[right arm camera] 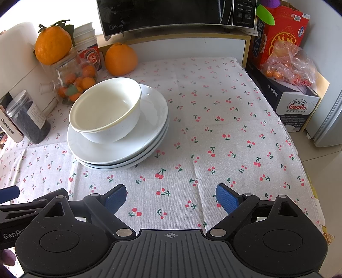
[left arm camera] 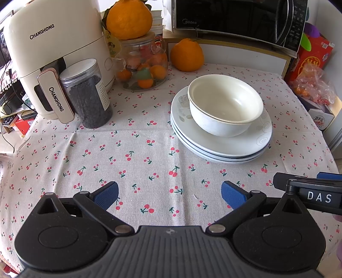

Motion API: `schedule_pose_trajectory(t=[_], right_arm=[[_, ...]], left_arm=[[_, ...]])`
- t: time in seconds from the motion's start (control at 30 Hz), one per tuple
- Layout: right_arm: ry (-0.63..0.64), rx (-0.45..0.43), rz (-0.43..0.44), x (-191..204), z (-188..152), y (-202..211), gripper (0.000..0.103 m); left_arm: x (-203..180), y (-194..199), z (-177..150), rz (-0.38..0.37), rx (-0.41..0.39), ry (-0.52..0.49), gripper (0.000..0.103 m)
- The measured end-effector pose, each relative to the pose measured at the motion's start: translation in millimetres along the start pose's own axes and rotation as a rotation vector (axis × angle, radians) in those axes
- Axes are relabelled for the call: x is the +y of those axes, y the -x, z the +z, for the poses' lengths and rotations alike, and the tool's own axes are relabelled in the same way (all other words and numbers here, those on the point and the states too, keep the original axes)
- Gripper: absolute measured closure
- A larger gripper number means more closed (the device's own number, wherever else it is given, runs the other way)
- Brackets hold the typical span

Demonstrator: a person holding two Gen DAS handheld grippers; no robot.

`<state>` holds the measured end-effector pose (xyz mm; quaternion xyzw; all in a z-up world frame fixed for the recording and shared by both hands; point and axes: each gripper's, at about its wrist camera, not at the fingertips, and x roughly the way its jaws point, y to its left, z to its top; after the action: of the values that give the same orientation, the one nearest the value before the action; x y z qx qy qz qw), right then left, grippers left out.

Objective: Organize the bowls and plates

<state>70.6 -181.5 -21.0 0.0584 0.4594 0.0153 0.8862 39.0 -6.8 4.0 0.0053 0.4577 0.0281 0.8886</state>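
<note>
White bowls [left arm camera: 224,107] nested one inside another sit on a stack of three white plates [left arm camera: 245,145] on the cherry-print tablecloth. In the right wrist view the bowls [right arm camera: 106,111] and plates [right arm camera: 119,151] lie to the upper left. My left gripper [left arm camera: 170,193] hovers above bare cloth in front of the stack, open, nothing between its blue pads. My right gripper [right arm camera: 171,198] is also open and empty, to the right of the stack. Part of the right gripper [left arm camera: 310,192] shows at the left view's right edge.
A cream air fryer [left arm camera: 53,53], a dark-filled jar [left arm camera: 87,96], a glass jar of small oranges [left arm camera: 145,66] and two large oranges [left arm camera: 186,55] line the back. A microwave [left arm camera: 235,19] stands behind. Boxes [right arm camera: 295,102] and a bagged fruit pile [right arm camera: 288,62] sit past the table's right edge.
</note>
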Motion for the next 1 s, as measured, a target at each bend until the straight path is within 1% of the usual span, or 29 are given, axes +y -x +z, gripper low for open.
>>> schedule_pose_trajectory(t=[1.0], right_arm=[[0.001, 0.002, -0.001, 0.6, 0.6, -0.5, 0.010]], left_arm=[[-3.1, 0.2, 0.5, 0.002, -0.002, 0.001, 0.000]])
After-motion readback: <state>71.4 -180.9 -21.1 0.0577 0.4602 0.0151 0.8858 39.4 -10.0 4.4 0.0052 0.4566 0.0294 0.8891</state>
